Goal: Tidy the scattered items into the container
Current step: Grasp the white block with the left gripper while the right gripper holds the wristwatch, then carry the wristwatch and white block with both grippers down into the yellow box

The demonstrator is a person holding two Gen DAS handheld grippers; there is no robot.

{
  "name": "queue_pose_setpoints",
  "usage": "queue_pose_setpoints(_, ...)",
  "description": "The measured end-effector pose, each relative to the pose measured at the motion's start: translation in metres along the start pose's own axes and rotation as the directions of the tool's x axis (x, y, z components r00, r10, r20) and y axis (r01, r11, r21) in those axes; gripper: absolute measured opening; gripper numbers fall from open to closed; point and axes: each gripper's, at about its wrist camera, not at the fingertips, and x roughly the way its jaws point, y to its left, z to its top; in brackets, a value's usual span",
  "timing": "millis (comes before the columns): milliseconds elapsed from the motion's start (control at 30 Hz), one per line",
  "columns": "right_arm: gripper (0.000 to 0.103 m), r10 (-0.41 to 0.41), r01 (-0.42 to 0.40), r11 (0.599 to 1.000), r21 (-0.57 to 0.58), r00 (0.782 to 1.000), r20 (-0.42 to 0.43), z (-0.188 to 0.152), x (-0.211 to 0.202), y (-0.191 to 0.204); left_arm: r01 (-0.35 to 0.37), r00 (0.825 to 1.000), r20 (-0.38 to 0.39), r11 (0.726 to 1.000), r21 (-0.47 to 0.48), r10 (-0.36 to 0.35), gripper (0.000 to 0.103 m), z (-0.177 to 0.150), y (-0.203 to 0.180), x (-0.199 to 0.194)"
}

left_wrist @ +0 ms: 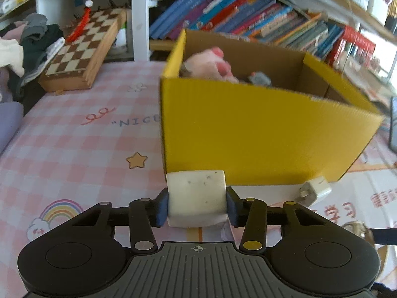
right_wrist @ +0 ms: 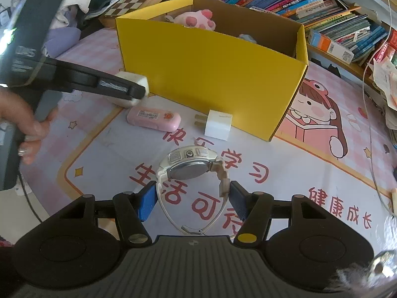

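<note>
My left gripper (left_wrist: 196,206) is shut on a white rounded block (left_wrist: 196,193), its blue pads flat against both sides, just in front of the yellow cardboard box (left_wrist: 248,136). In the right wrist view the same block (right_wrist: 135,78) hangs in the left gripper (right_wrist: 135,93) near the box's (right_wrist: 211,74) left corner. A pink plush toy (right_wrist: 198,18) and a grey item (left_wrist: 260,78) lie inside the box. My right gripper (right_wrist: 193,198) is shut on a white wristwatch (right_wrist: 188,166), with the strap caught between its pads. A white charger plug (right_wrist: 219,124) and a pink case (right_wrist: 153,118) lie on the mat.
A chessboard (left_wrist: 84,49) and a heap of clothes (left_wrist: 32,39) sit at the back left. Rows of books (left_wrist: 248,17) stand behind the box. A thin cable (right_wrist: 369,124) runs down the right side. A person's hand (right_wrist: 22,124) grips the left tool.
</note>
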Motion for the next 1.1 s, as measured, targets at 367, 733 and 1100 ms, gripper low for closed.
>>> queue_pose_setpoints(367,0.060,-0.029,0.026,0.998,0.055,0.999,0.041,0.000,-0.015,0.003,0.077,0.996,0.057,0.996,-0.052,-0.074,0.040,-0.018,0.025,-0.061)
queue_pose_setpoints(733,0.060,-0.054,0.038,0.995,0.096,0.985,0.166,0.028,-0.054,0.001,0.150,0.966,0.213,0.989,0.004,-0.148,0.038,0.002,0.024,-0.105)
queue_pose_setpoints(1100,0.060,-0.069,0.056,0.997,0.045,0.937,0.343,0.095,-0.089,-0.026,0.182,0.919,0.340,0.980,0.081,-0.198,0.037,0.054,0.008,-0.119)
